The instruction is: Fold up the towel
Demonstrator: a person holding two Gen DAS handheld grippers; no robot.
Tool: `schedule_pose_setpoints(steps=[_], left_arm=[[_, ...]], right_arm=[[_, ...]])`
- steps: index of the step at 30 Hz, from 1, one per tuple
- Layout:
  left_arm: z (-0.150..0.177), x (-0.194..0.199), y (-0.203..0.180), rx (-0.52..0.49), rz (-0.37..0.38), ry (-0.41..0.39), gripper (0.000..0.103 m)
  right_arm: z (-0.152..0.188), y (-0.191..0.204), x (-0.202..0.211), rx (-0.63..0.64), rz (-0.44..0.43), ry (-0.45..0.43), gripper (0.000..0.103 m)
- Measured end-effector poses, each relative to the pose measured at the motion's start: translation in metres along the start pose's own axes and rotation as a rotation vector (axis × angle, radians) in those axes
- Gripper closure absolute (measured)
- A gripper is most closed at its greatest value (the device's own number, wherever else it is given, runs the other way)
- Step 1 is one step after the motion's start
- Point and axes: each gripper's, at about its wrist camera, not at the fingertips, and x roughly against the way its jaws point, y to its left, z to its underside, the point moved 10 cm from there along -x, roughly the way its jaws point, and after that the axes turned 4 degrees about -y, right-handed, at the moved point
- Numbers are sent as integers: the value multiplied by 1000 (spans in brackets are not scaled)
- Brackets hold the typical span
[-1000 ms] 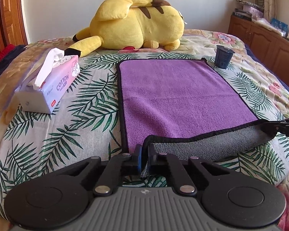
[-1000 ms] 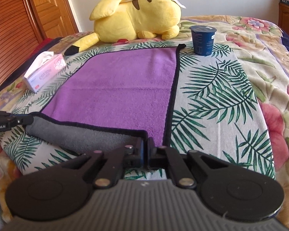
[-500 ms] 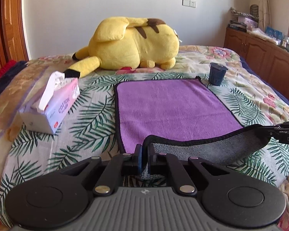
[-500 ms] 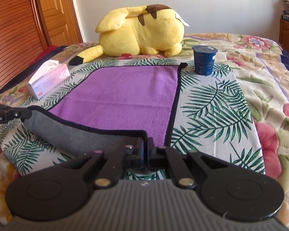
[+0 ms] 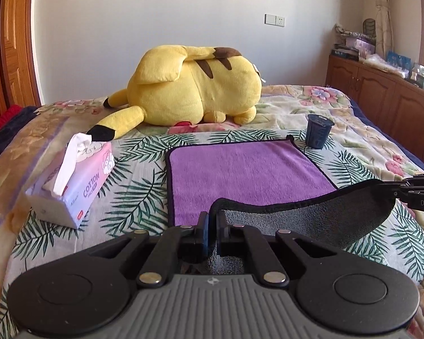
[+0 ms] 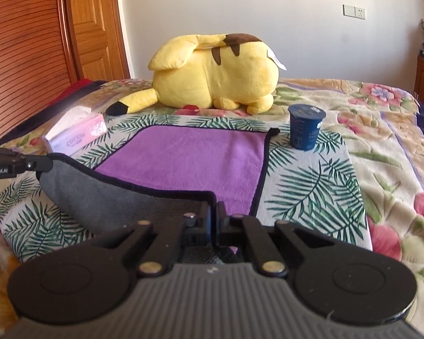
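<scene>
A purple towel (image 5: 246, 169) with a black hem and grey underside lies on the bed; it also shows in the right wrist view (image 6: 189, 158). Its near edge is lifted off the bed, grey underside (image 5: 311, 220) facing me and sagging between the grippers. My left gripper (image 5: 212, 226) is shut on the near left corner. My right gripper (image 6: 213, 217) is shut on the near right corner. Each gripper shows in the other's view, the right one (image 5: 415, 192) at the right edge and the left one (image 6: 11, 163) at the left edge.
A yellow plush toy (image 5: 195, 84) lies behind the towel. A dark blue cup (image 5: 319, 131) stands by the towel's far right corner. A tissue pack (image 5: 73, 180) lies to the left. Wooden cabinets (image 5: 381, 99) line the right wall. A wooden door (image 6: 93, 25) stands behind the bed.
Both grippers have risen with the towel's near edge, lifting it higher off the bed. The purple area lying flat has become shorter.
</scene>
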Motion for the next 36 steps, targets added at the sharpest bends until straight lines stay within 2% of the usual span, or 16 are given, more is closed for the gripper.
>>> schedule_pose_setpoints(steps=[14,20,36], left_arm=[[-16,-25,4,-14,17,-12,103],[-33,-26,7,6,31,-36,103],[-72,-55,19,-63,5,-98,103]], right_arm=[[-13,-4,-12,65,6,-14,99],[-29,-1,-13,95,5,-41,99],[-76,-10,-50,149,42,-108,99]])
